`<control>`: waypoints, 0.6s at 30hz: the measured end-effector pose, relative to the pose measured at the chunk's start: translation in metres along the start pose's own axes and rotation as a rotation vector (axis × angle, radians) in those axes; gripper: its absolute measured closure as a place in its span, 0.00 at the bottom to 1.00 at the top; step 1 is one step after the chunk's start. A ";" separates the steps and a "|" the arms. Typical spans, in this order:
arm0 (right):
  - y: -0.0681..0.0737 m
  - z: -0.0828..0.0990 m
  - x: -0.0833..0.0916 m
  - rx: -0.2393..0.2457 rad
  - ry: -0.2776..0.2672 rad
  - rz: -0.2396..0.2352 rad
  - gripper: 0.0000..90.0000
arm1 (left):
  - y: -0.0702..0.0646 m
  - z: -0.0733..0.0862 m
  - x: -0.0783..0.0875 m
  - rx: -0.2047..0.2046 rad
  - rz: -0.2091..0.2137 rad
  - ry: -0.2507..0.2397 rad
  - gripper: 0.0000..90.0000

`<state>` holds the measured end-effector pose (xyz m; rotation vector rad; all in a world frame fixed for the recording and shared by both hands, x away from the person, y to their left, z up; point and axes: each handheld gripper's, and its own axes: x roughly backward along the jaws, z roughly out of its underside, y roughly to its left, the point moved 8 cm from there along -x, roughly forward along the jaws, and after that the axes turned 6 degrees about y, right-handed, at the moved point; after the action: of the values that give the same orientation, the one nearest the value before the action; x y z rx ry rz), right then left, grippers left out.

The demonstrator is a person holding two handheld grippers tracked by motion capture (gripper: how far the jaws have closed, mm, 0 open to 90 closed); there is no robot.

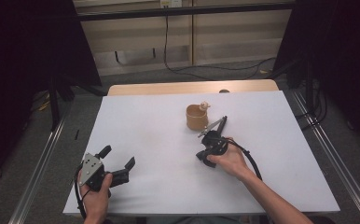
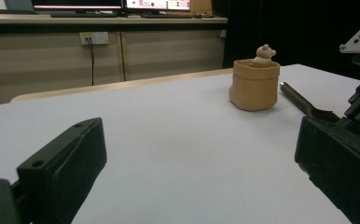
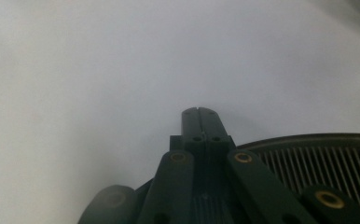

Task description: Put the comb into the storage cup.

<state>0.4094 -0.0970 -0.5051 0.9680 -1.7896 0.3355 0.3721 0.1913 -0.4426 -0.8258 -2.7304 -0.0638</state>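
Left tongs [image 1: 120, 164] resting near the counter's [image 1: 159, 140] front-left corner, jaws standing wide, nothing between them. Tan cup-shaped pot [image 1: 196, 117] sitting upright mid-counter toward the far side, a small bear figure [image 1: 204, 106] poking out of its top. Right tongs [image 1: 218, 126] lying just beside the pot on its right, jaws pressed together on nothing, tips pointing away from the person, hand [image 1: 231, 161] gripping the body

The cup [image 1: 196, 117] stands on the worktop [image 1: 159, 140] just beyond the right gripper [image 1: 205, 160], with a figure [image 1: 204, 106] in it. The left gripper [image 1: 118, 164] lies well apart to the left, nearer the worktop's front edge.
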 end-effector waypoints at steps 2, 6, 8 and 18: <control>-0.001 0.000 0.000 -0.003 -0.001 0.002 1.00 | 0.000 0.000 0.000 0.000 0.000 -0.001 0.03; -0.003 0.002 0.002 -0.015 -0.001 0.012 1.00 | 0.000 0.000 0.000 0.000 0.000 0.001 0.03; -0.004 0.003 0.002 -0.025 -0.003 0.011 1.00 | 0.000 0.000 0.000 0.000 0.000 0.000 0.03; -0.008 0.005 0.004 -0.033 -0.006 0.039 1.00 | 0.000 0.000 0.000 0.003 0.000 0.001 0.03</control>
<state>0.4110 -0.1073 -0.5051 0.9127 -1.8154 0.3264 0.3720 0.1917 -0.4427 -0.8244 -2.7294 -0.0605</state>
